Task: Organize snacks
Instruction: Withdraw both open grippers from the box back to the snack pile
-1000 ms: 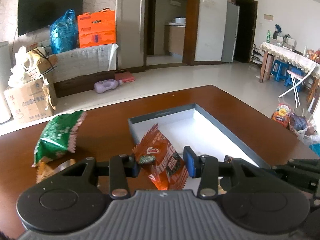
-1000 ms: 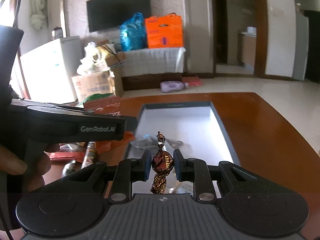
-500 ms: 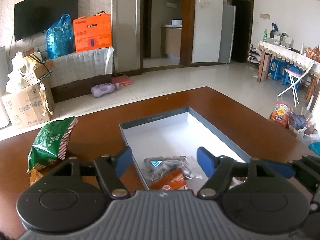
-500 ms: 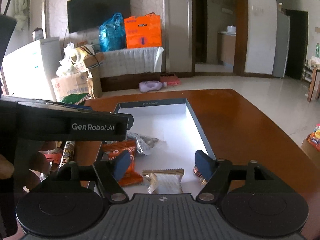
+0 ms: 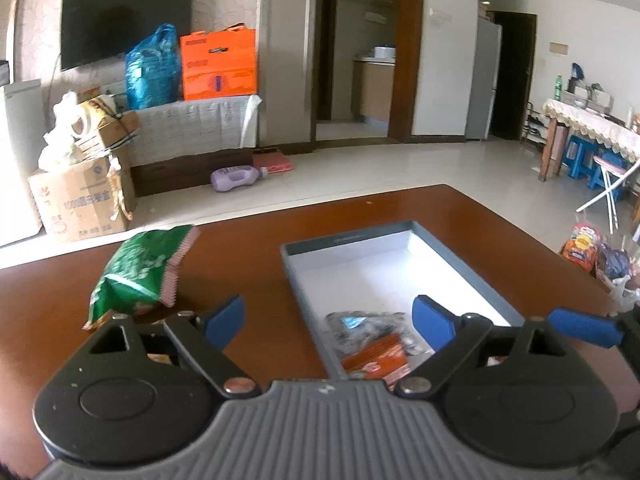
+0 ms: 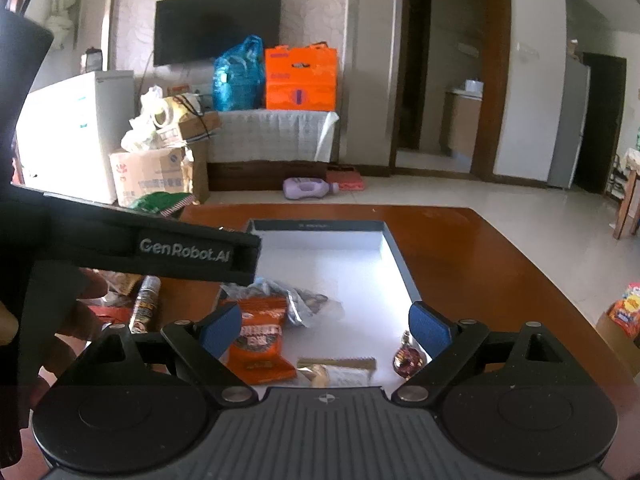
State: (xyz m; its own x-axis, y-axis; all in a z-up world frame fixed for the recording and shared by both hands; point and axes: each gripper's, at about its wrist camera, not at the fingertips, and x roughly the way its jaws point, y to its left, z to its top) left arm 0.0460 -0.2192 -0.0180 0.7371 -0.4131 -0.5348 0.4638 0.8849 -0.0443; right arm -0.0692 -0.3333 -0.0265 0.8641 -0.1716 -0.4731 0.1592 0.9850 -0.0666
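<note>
Right wrist view first: the shallow grey-walled box with a white floor (image 6: 394, 252) sits on the reddish-brown wooden counter (image 6: 480, 264), and the snacks are bunched at its near end. An orange foil packet with dark lettering (image 6: 260, 336) lies flat by the near left wall, its top edge overlapping a crinkled clear plastic bag of dark snacks (image 6: 296, 300) just behind it. Beside the orange packet is a pale wrapped bar with a gold serrated edge (image 6: 340, 368), and close to the right wall rests a small brown twist-wrapped candy (image 6: 407, 356). The far half of the box floor is bare white and brightly lit.

Right tongs (image 6: 326, 330) hang over that near end, jaws spread wide with nothing gripped; they have just been opening, and the candy lies loose below the right blue pad. Left tongs (image 5: 329, 318) have also just been opening and stand wide and empty, straddling the box's left wall, with the orange packet and clear bag below in the box.

Out on the counter left of the box, a puffy green snack bag with a red-striped sealed edge (image 5: 140, 276) lies alone. More wrappers, among them a slim dark stick pack (image 6: 145, 304), lie beyond the box's left wall, partly hidden by the black body of the left tool.
</note>
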